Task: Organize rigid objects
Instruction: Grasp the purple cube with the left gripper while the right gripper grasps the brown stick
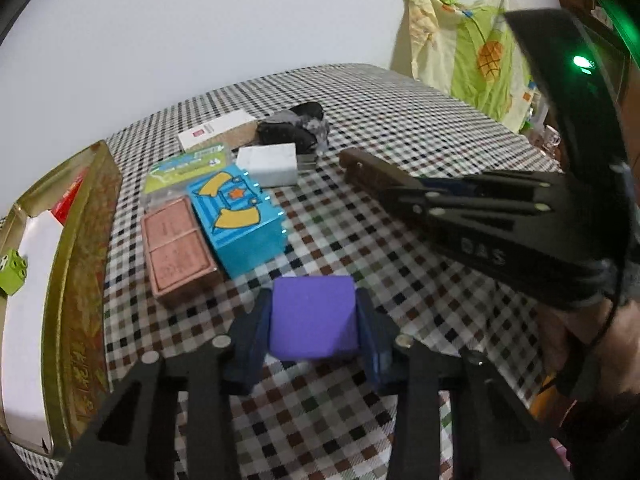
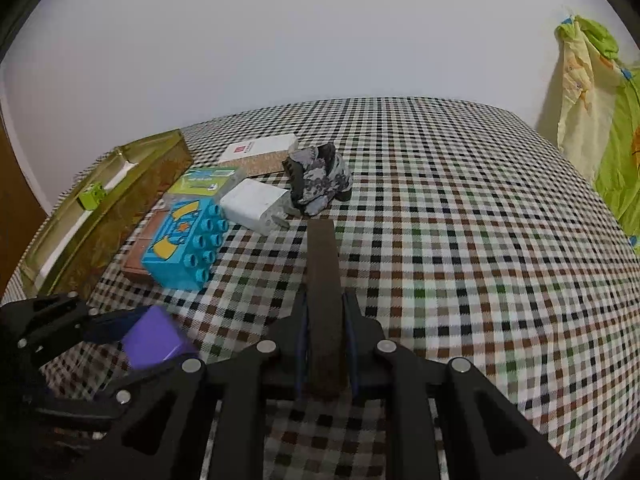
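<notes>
My left gripper (image 1: 314, 320) is shut on a purple cube (image 1: 313, 318), held just above the checkered tablecloth; it also shows in the right wrist view (image 2: 154, 338). My right gripper (image 2: 325, 312) is shut on a long dark brown bar (image 2: 324, 288) that points forward; the bar shows in the left wrist view (image 1: 372, 174). A blue toy brick (image 1: 240, 222) lies on its side beside a copper-coloured flat box (image 1: 178, 248). A white charger block (image 1: 268, 166), a green-labelled packet (image 1: 188, 168), a white box (image 1: 216, 128) and a grey-black bundle (image 1: 296, 126) lie behind them.
A gold tin (image 1: 76, 264) stands open at the left edge, with a green brick (image 1: 12, 270) and a white box (image 1: 28, 300) inside. Green and yellow fabric (image 1: 464, 52) hangs beyond the table's far right corner. Checkered cloth (image 2: 460, 240) covers the table.
</notes>
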